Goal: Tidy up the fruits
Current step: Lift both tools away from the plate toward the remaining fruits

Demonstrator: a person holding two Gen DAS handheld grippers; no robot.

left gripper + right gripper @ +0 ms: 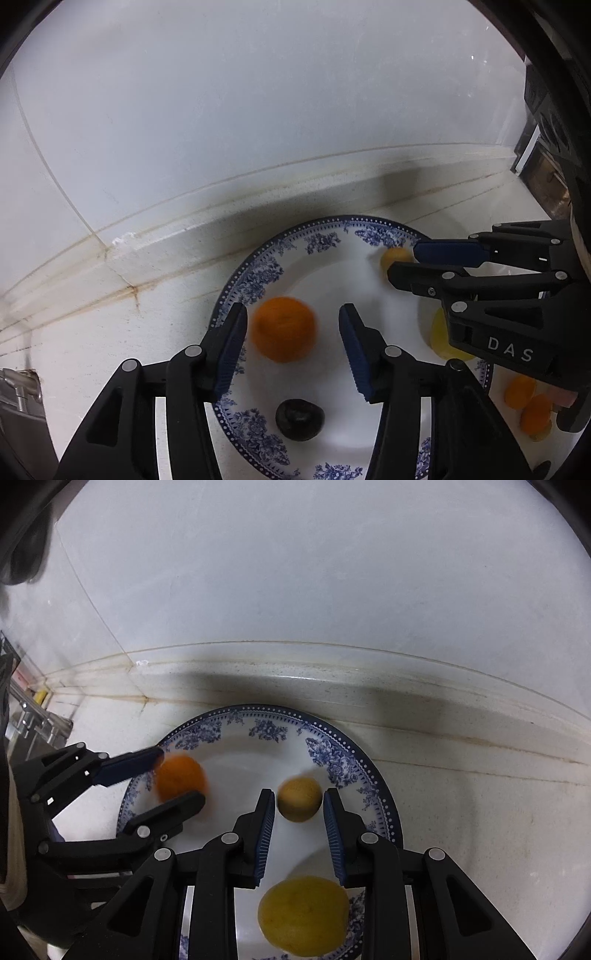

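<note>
A blue-and-white floral plate (255, 273) (266, 731) lies on the white counter by the wall. My left gripper (293, 308) (180, 777) hangs over its left half, jaws apart around a blurred orange (284, 328) (181, 781); a clear gap shows between the orange and the right-hand pad. My right gripper (299, 794) (402, 263) is shut on a small yellow-brown fruit (299, 799) (395, 258) at its fingertips. A large yellow fruit (303, 915) (439, 339) and a dark round fruit (300, 419) rest on the plate.
Two small orange fruits (521, 391) lie on the counter off the plate's right edge. A metal fixture (18, 387) (33, 720) stands at the far left. A dark appliance (539, 147) stands at the far right against the wall.
</note>
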